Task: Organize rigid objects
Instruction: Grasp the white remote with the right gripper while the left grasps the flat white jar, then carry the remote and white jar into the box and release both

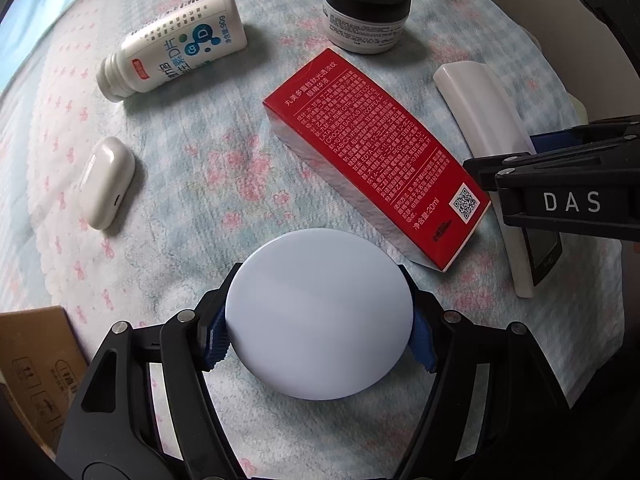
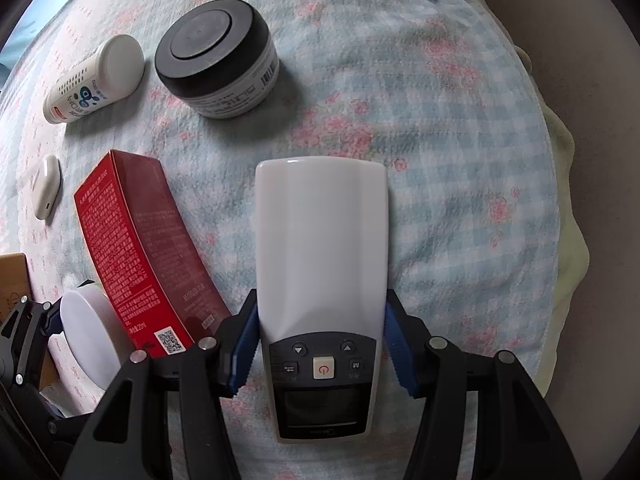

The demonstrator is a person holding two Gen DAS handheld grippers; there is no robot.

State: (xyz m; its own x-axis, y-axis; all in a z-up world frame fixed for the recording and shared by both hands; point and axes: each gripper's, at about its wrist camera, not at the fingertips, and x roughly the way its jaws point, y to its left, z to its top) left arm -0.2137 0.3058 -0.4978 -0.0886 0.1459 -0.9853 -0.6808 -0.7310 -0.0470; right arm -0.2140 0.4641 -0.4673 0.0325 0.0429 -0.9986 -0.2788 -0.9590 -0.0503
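Sorting looks barely begun: 6 items lie scattered on the floral quilted bed cover (image 1: 248, 168). The left hand-held gripper (image 1: 320, 332) clamps the round white plastic disc (image 1: 320, 312); the right hand-held gripper (image 2: 320, 344) flanks the white air-conditioner remote (image 2: 322, 248), pads touching its sides. The red carton (image 1: 372, 152), white supplement bottle (image 1: 176, 44), black-lidded jar (image 1: 366, 12) and white earbud case (image 1: 106, 182) lie untouched.
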